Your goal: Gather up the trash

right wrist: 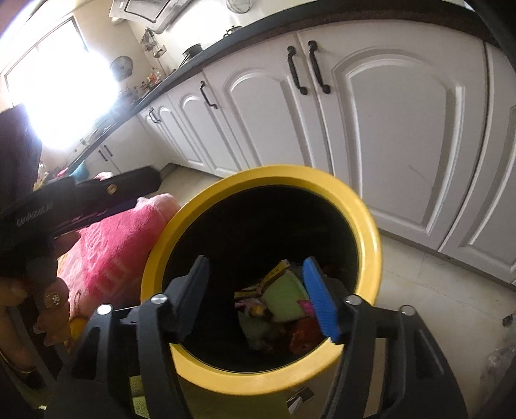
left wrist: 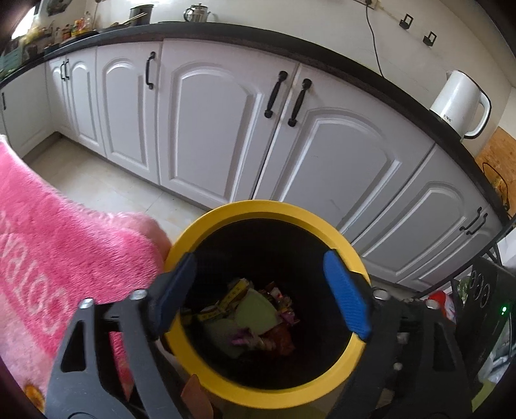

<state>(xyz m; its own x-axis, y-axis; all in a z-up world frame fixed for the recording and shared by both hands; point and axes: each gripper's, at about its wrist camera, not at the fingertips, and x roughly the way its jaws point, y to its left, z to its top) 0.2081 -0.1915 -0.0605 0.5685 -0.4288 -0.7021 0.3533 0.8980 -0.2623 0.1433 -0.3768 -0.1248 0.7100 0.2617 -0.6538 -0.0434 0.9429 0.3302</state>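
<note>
Looking along the left tongs [left wrist: 262,288], we saw them released, their two blue-padded fingers [left wrist: 346,295] spread wide over the mouth of the yellow-rimmed bin [left wrist: 267,211] with nothing between them. The trash [left wrist: 254,316] lay at the bottom of the bin's black inside: a green piece, a yellow measuring tape [left wrist: 225,301] and crumpled coloured wrappers heaped together. A pink towel [left wrist: 64,245] hung just beside the bin on the left, touching or nearly touching the rim; we could not tell which. Behind the bin ran white cabinet doors [left wrist: 209,122] with black handles under a dark surface [left wrist: 225,32], on which a white electric kettle [left wrist: 459,103] stood at the right and a metal teapot [left wrist: 196,13] farther back. The floor [left wrist: 106,187] was pale tile.

In the right wrist view, the right tongs [right wrist: 259,298] were likewise released, the fingers apart above the bin's opening and gripping nothing. The trash [right wrist: 280,303] sat below them, the green piece uppermost with the tape beside it. The bin's yellow rim [right wrist: 367,225] circled the fingertips. To the left we saw the pink towel [right wrist: 119,248], the black body of the other tool [right wrist: 64,199] and a person's hand [right wrist: 48,303] wearing a ring. White cabinet doors [right wrist: 403,112] filled the background, and a bright window [right wrist: 61,87] glared at the far left.
</note>
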